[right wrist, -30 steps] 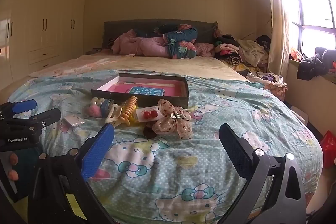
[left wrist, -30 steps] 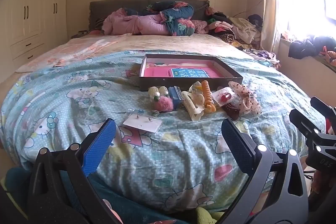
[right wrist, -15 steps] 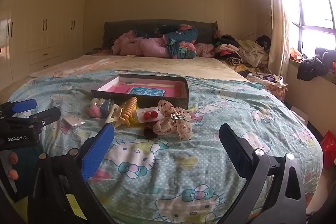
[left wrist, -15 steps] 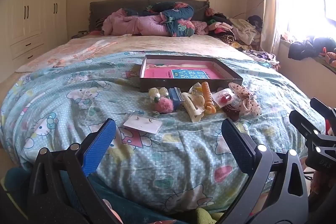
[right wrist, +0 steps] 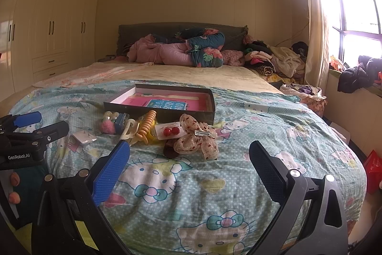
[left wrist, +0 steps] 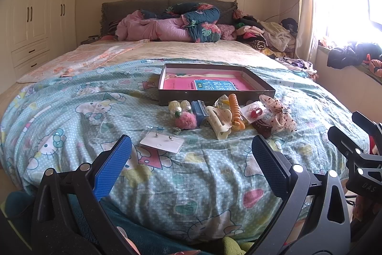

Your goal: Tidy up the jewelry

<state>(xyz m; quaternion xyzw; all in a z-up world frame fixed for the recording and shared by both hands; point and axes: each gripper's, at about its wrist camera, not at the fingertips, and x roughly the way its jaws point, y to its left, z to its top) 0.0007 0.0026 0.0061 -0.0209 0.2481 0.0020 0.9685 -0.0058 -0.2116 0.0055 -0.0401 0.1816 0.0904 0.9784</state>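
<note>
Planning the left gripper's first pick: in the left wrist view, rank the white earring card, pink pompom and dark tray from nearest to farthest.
1. White earring card, just ahead of the left gripper.
2. Pink pompom, behind the card.
3. Dark tray, farthest back.

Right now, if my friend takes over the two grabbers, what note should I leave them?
Left gripper: open, holding nothing, near the foot of the bed.
Right gripper: open, holding nothing too.
The box sits on the blanket with only a pink booklet inside.
In front of it, all still outside: earring card, pink pompom, cream claw clip, orange coil tie, red cherry earrings, spotted bow.
Done: nothing sorted.
Left: put every piece into the box.
</note>
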